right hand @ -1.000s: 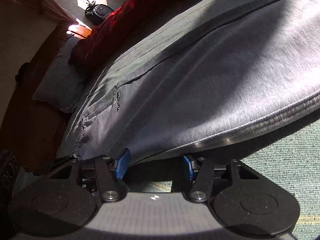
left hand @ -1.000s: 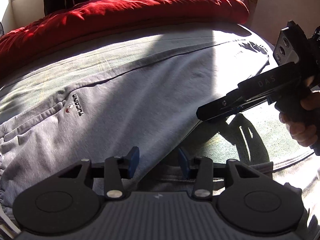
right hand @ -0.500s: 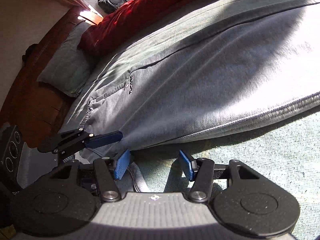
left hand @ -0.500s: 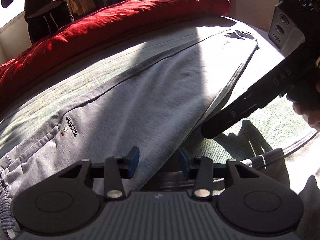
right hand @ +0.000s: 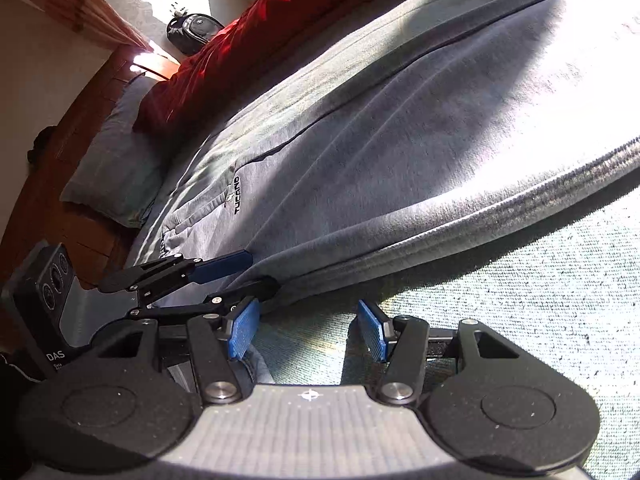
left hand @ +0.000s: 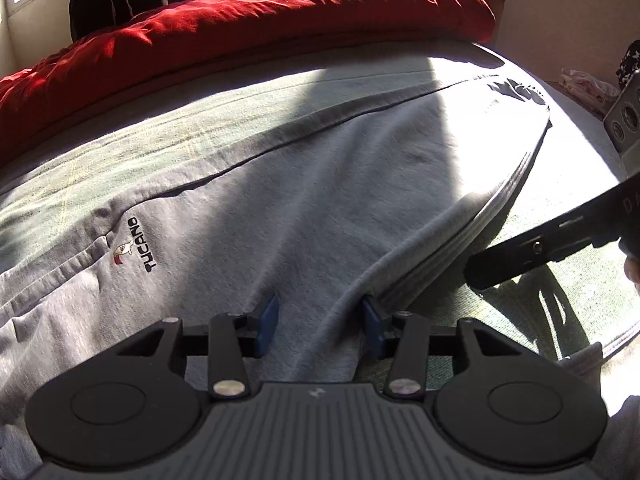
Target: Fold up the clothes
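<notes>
Grey sweatpants (left hand: 304,184), with a TUCANO logo (left hand: 141,245) printed near the waist, are lying spread flat across the bed (left hand: 568,296), taking up most of its pale green cover. Red duvet (left hand: 248,28) is sitting bunched along the far side of the sweatpants, touching the bed cover, and in the right wrist view a grey pillow (right hand: 108,176) is lying beyond the waistband end, against a wooden bed frame (right hand: 48,184). Left hand-held gripper (left hand: 320,322) is sitting low over the near edge of the sweatpants, jaws standing wide apart with a raised ridge of grey fabric running between the blue pads (left hand: 267,322); the pads are not pressing on the cloth, so nothing is being gripped. In the right wrist view the same left hand-held gripper (right hand: 250,270) is showing side-on, one blue finger lying above the sweatpants edge and the other black finger below it, edge of the fabric between them, gap visible. Right hand-held gripper (right hand: 306,330) is hovering just beside the folded near edge of the sweatpants, over bare bed cover, jaws wide apart and holding nothing, blue pads (right hand: 242,330) clear of the cloth. In the left wrist view the right hand-held gripper (left hand: 520,252) is poking in from the right, its dark finger tip near the sweatpants' ribbed edge, casting a shadow on the bed cover.
</notes>
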A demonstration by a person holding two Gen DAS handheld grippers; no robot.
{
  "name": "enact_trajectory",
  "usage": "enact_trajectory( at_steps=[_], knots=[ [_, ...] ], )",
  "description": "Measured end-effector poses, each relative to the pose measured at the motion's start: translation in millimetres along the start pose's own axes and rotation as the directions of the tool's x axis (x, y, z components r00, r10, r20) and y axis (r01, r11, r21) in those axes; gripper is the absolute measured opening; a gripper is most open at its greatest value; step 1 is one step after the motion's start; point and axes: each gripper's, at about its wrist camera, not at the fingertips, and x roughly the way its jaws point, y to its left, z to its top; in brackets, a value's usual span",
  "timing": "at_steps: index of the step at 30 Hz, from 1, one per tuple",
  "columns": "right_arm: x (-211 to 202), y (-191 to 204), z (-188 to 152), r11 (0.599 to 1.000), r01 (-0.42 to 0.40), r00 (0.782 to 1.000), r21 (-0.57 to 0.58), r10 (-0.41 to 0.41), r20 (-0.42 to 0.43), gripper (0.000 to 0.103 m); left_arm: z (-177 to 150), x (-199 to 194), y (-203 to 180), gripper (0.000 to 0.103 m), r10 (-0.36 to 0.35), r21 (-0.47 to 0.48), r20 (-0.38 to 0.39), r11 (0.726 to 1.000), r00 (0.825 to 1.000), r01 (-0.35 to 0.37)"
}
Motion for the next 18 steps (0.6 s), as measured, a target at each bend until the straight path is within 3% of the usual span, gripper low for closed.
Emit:
enact_trajectory(
  at_steps=[5, 14, 18],
  knots=[
    [11.6, -14.3, 8.0, 0.994, -0.043, 0.997, 0.102, 0.037, 0.065, 0.060, 2.6, 2.6, 17.0, 0.047, -0.054, -0.112, -0.012, 0.992, 0.998, 0.053],
    [28.8, -0.8, 11.9, 0.999, -0.038, 0.995, -0.019, 0.039, 0.092, 0.060, 5.5, 6.4, 36.7, 0.047, -0.124, -0.248, -0.018, 0.962, 0.992, 0.116],
    [33.0, 4.3, 9.9, 0.997, -0.061, 0.996, -0.037, 0.064, 0.058, 0.064, 6.9, 7.7, 42.0, 0.046, -0.150, -0.294, -0.019, 0.946, 0.988, 0.138]
  ],
)
